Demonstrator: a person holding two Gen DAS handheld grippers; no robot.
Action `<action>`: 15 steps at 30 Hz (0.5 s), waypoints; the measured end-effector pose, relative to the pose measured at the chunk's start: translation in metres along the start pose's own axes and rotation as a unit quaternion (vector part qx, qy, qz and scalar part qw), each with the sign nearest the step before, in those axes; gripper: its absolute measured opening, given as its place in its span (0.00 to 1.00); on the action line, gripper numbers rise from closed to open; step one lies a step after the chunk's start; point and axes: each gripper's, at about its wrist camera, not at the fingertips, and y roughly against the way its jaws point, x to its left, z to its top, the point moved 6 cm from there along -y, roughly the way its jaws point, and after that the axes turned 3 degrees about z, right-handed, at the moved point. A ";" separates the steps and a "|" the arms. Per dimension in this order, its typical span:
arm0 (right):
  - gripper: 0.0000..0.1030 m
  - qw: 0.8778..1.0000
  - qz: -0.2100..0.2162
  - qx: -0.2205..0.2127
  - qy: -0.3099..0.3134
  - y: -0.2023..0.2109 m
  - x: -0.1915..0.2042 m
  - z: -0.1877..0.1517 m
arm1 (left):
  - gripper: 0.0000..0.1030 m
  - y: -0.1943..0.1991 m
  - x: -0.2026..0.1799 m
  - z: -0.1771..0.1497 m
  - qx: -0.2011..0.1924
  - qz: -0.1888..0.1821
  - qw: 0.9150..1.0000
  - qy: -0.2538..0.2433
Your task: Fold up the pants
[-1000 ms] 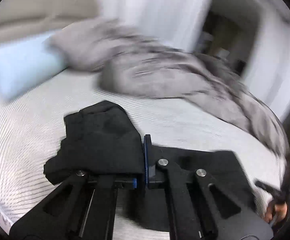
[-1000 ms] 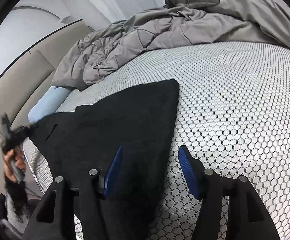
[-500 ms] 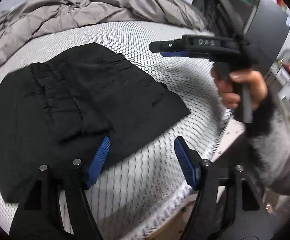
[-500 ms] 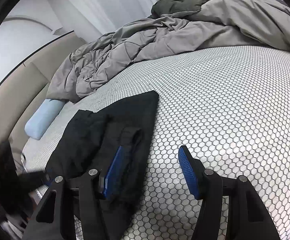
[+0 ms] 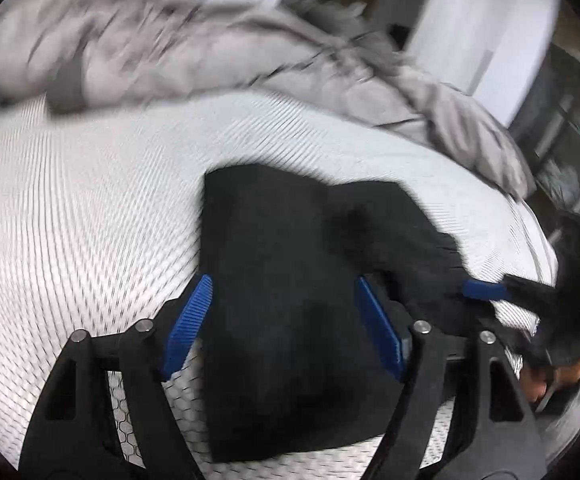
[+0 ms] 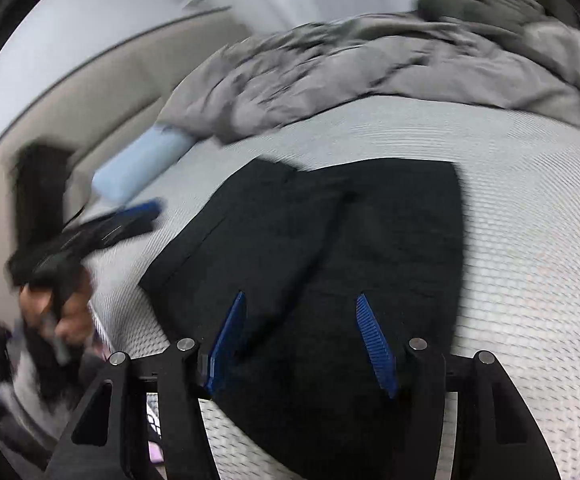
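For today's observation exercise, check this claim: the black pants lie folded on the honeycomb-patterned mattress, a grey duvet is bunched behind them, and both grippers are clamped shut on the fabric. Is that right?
Not quite. The black pants do lie on the mattress with the grey duvet behind, but both wrist views show the left gripper and right gripper open, jaws spread above the fabric, gripping nothing.

The pants [image 6: 321,264] lie on the mattress [image 6: 529,208] directly ahead of the right gripper [image 6: 301,344], duvet [image 6: 369,60] beyond, pillow [image 6: 138,168] ahead-left.
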 end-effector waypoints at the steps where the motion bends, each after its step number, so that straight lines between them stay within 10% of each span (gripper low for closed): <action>1: 0.70 1.000 0.001 0.005 0.012 -0.007 0.009 0.001 | 0.64 -0.007 0.010 -0.002 0.011 0.006 1.000 0.006; 9: 0.74 0.990 -0.073 0.056 0.111 -0.079 0.054 -0.002 | 0.65 -0.036 0.030 -0.019 0.046 0.026 0.998 -0.024; 12: 0.50 0.988 -0.110 0.039 0.098 -0.076 0.043 0.000 | 0.65 -0.036 0.035 -0.017 0.048 0.018 0.998 -0.021; 15: 0.49 0.984 -0.171 0.001 0.047 -0.033 0.009 0.003 | 0.65 -0.032 0.029 -0.022 0.048 0.018 0.998 -0.027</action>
